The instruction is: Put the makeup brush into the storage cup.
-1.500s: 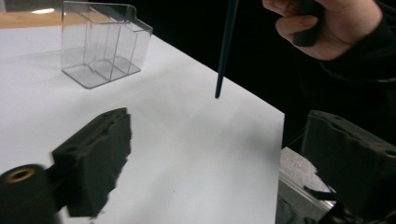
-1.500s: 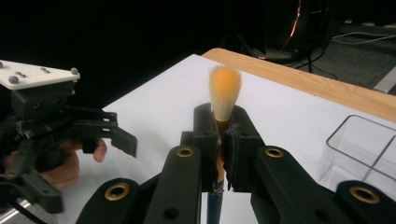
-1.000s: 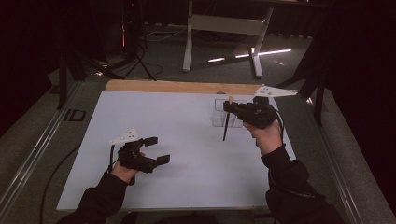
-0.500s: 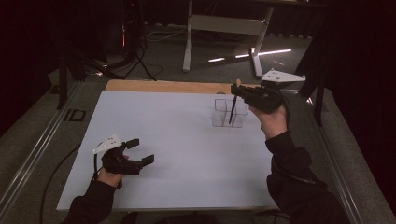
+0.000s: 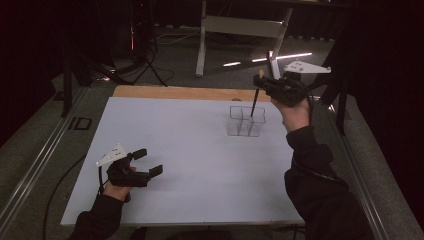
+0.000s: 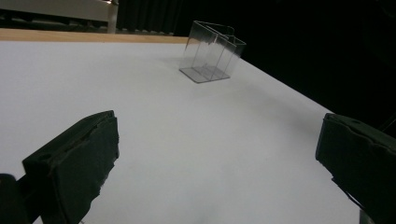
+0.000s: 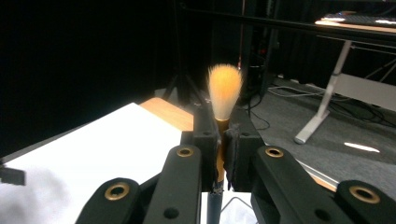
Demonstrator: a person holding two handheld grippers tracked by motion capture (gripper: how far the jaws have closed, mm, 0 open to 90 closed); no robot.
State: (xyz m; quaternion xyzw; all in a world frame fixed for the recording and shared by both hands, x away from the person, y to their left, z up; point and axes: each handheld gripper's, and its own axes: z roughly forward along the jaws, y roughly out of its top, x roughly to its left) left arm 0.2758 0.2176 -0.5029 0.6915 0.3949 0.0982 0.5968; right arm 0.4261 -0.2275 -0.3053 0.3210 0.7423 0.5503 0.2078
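- Right gripper (image 5: 264, 84), at the upper right of the high view, is clamped on a brush (image 5: 256, 100); bristles point up, the dark handle hangs down.
- Handle tip reaches the clear plastic box (image 5: 246, 121) standing right of centre on the white counter (image 5: 190, 150); whether it is inside, I cannot tell.
- Left gripper (image 5: 149, 161), lower left, hovers low over the counter with its jaws wide apart and nothing between them.
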